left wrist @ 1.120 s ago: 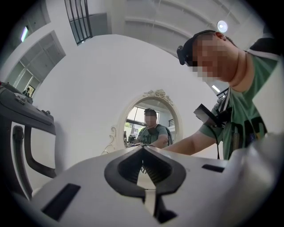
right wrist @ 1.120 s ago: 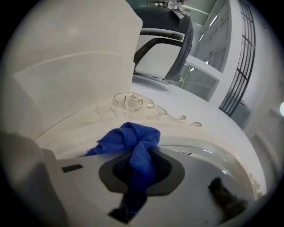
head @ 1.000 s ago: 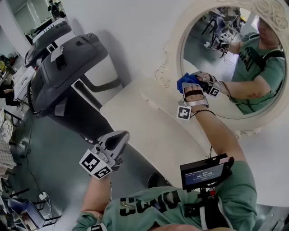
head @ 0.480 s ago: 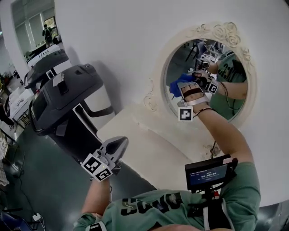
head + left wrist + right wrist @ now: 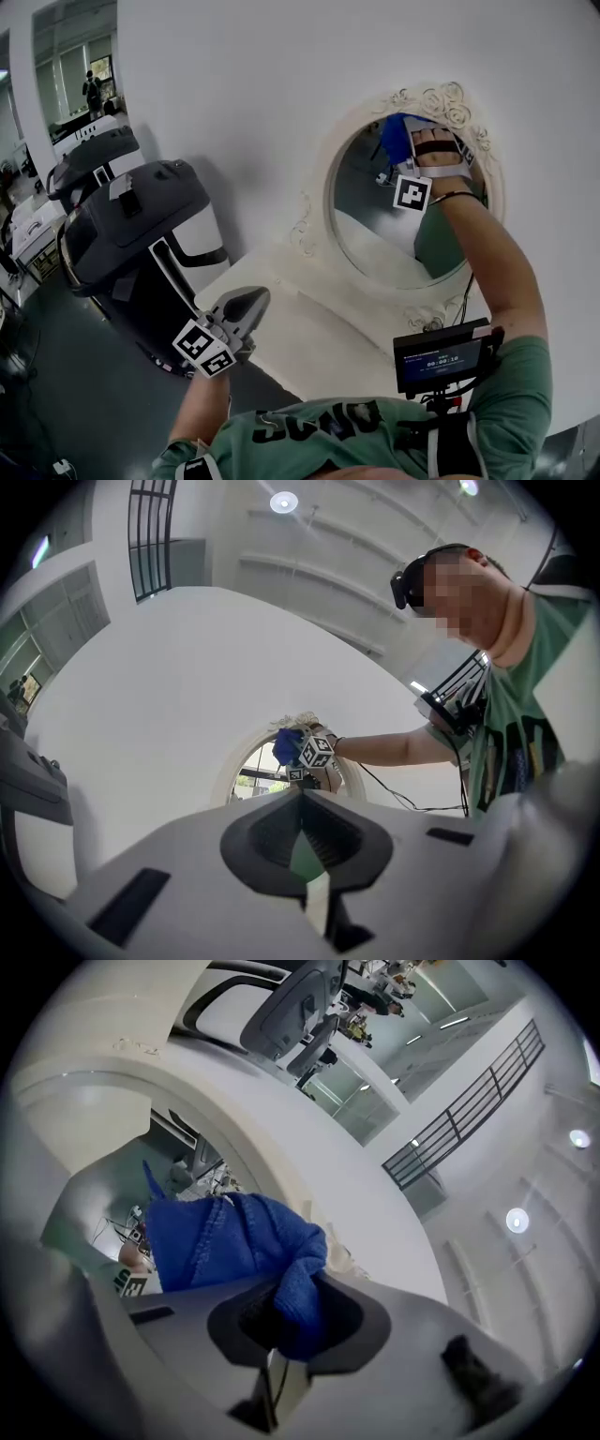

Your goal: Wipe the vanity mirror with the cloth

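So the right gripper [image 5: 410, 142] has moved a fair bit in the last second. It was working the left-middle of the glass, and now it's at the very top of the vanity mirror [image 5: 375, 239], just under the curly crest of the frame [image 5: 309, 220]. Looks to me like one long upward stroke, so the left side and top edge are probably covered, and I'd guess the lower and right parts of the glass still need a pass.

The blue cloth [image 5: 230, 1241] is pinched tight in the right gripper's jaws. A fold is clamped between them, and the rest bunches out ahead towards the glass. From the head view the cloth sits against the top of the mirror, though I can't swear it's pressing on glass and not the inner rim of the frame.

The left gripper [image 5: 240, 309] isn't doing anything. It hangs low over the near corner of the white bench [image 5: 291, 337], well apart from the mirror, jaws closed together with nothing in them. If the wipe continues, a sweep down the right side seems like the obvious next bit.
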### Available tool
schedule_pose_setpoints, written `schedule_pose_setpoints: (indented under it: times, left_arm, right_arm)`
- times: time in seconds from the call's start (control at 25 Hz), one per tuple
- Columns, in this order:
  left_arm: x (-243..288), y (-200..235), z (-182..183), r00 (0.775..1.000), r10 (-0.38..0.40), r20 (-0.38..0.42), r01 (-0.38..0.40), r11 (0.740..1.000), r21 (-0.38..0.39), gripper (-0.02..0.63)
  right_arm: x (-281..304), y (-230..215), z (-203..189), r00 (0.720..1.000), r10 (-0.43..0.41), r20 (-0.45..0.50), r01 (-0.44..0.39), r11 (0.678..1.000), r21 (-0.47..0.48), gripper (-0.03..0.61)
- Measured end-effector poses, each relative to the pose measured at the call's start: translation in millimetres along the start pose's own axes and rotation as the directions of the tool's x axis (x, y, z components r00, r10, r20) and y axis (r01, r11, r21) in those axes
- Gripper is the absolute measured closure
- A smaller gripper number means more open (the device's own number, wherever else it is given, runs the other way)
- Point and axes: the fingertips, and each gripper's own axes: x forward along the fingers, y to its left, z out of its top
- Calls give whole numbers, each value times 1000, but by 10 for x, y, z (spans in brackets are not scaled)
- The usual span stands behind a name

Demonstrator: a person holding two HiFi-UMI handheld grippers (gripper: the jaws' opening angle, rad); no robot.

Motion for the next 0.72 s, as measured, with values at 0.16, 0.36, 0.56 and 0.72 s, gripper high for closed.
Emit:
schedule_pose_setpoints:
  times: [0.16,0.36,0.56,0.72]
  left_arm:
    - [-5,37,-23,1000,-3,3,3,1000,-10,603]
    - [1,107,-68,1000,4,-3,-4,1000,-20,603]
    - [-20,133,-188,1000,12,-20,-13,998,-54,603]
    - [-70,186,-403,997,31,-72,-37,996,-86,603]
  right_arm:
    - [61,27,-44,999,-19,-43,17,998,-56,532]
    - [106,132,55,999,39,-27,-37,997,66,532]
    - [-167,803,635,990,118,82,-126,987,98,534]
    - [-572,1683,1384,963,197,182,-210,976,54,534]
